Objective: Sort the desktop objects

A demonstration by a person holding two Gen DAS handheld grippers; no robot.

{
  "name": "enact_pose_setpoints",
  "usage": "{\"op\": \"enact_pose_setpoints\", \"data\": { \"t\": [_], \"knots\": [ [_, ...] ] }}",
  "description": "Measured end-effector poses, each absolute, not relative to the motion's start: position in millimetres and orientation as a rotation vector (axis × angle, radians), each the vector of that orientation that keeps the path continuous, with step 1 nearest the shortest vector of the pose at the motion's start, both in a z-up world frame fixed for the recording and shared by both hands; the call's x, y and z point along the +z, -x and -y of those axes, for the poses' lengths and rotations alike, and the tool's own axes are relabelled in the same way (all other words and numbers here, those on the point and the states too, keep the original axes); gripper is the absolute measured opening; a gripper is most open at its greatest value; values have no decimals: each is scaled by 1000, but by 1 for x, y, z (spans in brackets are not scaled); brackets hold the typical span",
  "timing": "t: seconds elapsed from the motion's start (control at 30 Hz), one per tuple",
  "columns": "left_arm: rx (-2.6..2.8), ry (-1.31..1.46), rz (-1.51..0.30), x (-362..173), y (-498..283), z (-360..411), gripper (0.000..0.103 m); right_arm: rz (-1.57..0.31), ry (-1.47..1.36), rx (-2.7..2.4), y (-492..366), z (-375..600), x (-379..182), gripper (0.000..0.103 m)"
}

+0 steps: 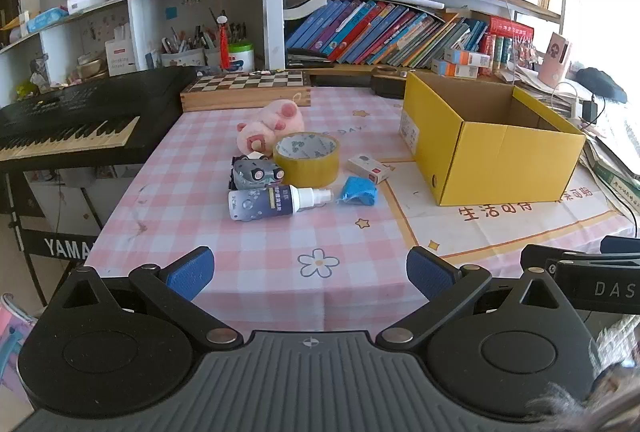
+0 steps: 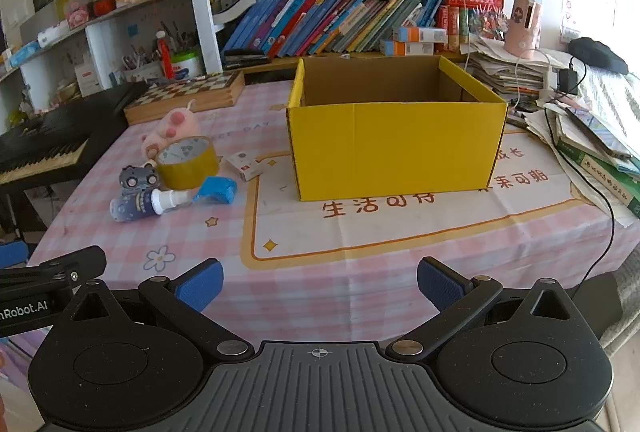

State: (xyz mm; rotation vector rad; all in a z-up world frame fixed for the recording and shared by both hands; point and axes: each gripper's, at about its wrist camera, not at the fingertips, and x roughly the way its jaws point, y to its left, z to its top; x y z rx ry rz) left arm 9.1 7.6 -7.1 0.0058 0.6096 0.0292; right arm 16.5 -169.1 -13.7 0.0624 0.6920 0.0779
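Left wrist view first. Looking down over the pink checked tablecloth (image 1: 240,244) at a little huddle of clutter, well ahead of the left gripper (image 1: 310,274). Blue fingertips (image 1: 190,272) spread as wide as can be, nothing between them, hovering over the near edge of the table. Out in the huddle: pink plush toy (image 1: 268,126) at the back, roll of yellow tape (image 1: 306,160) just in front of it, grey toy car (image 1: 254,174) touching the tape's left side, spray bottle (image 1: 276,202) lying on its side nearest the camera, crumpled blue piece (image 1: 358,191) beside the nozzle, small white carton (image 1: 369,168) behind that. Yellow box (image 1: 492,152) standing open to the right, near the carton but apart from it. Corner of the other tool poking in at the right edge.

Over to the right wrist view. Right gripper (image 2: 320,284) likewise wide apart and empty, aimed squarely at the yellow box (image 2: 396,148). Box interior brown, floor hidden behind the front wall, so contents impossible to judge from here. Same clutter off to the left: tape (image 2: 188,162), spray bottle (image 2: 146,206), blue piece (image 2: 216,190), carton (image 2: 246,165).

Reading the step: apparently the very start, nothing picked, everything on the cloth. Next move probably a reach forward and down by the left tool to the nearest item, likely the bottle, closing across its barrel rather than along it, then a carry rightward over the box rim.
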Motion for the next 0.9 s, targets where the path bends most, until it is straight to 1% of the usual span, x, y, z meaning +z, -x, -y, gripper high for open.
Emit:
{"op": "enact_pose_setpoints", "data": {
  "t": [0.9],
  "knots": [
    [33,-5,-612,-7,-9,-8,103,-694,-59,78,-17,166,-15,103]
  ]
}}
